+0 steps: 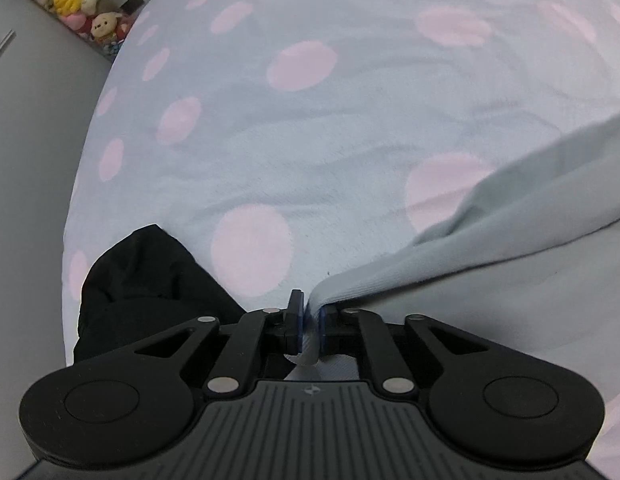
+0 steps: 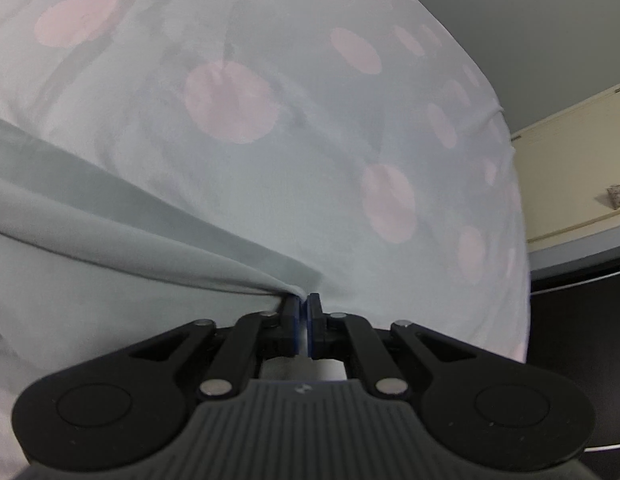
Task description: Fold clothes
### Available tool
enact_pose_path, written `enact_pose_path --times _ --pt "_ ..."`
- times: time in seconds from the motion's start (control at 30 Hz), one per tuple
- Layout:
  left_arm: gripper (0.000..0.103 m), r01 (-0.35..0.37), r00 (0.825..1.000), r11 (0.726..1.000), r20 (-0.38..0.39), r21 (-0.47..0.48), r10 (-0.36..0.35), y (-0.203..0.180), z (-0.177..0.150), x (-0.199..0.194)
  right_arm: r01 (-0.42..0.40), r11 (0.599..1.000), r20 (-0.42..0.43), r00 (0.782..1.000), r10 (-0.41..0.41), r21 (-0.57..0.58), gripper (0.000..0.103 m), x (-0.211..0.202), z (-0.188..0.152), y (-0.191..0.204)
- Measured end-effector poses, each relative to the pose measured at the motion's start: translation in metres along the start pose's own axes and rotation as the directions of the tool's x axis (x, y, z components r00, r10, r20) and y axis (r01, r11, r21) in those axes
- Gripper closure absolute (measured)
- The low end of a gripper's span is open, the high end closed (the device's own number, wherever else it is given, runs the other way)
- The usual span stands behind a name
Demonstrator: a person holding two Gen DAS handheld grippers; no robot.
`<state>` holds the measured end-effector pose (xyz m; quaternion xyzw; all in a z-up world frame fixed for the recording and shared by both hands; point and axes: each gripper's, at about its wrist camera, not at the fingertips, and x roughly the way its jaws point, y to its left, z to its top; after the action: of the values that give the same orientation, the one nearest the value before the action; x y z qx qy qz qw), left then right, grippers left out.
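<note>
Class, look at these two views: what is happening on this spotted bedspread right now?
A person is folding a pale blue-grey knit garment on a light blue bedspread with pink dots, a handheld gripper in each hand. The left gripper pinches one edge of the cloth; the right gripper has another edge at its tips. A black garment lies beside.

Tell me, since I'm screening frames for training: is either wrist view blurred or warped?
Left wrist: fisheye bends the dotted bedspread into a dome; the plush toys sit soft at the rim. Right wrist: same bulge, and the pale garment looks slightly smeared; lighting is flat, without glare.
</note>
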<state>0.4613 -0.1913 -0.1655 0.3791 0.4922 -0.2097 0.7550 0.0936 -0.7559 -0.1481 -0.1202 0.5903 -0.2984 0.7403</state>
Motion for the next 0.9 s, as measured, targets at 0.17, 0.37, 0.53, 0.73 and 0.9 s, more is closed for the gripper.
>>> enact_pose_path --times 0.17,0.37,0.53,0.73,0.9 --pt "0.078 -0.002 0.999 0.998 0.051 -0.059 0.005 0.004 -0.010 -0.017 0.065 0.996 0.046 0.997 -0.068 0.054 0.065 -0.012 -0.010 -0.008" --pt "0.064 -0.010 0.978 0.996 0.205 -0.084 0.028 -0.008 -0.021 -0.075 -0.050 0.978 0.178 0.984 0.013 0.204 0.068 -0.062 -0.035 -0.019" --pt "0.064 0.054 0.944 0.998 0.327 -0.032 -0.040 -0.053 -0.021 -0.120 -0.243 0.940 0.257 0.950 0.180 0.240 0.074 -0.093 -0.046 0.010" --pt "0.064 0.315 0.889 0.943 0.315 0.106 -0.332 -0.146 -0.015 -0.125 -0.444 0.871 0.370 0.861 0.349 0.210 0.074 -0.120 -0.041 0.072" --pt "0.064 0.422 0.849 0.900 0.300 0.111 -0.435 -0.216 0.002 -0.100 -0.525 0.828 0.423 0.808 0.411 0.199 0.074 -0.128 -0.032 0.135"
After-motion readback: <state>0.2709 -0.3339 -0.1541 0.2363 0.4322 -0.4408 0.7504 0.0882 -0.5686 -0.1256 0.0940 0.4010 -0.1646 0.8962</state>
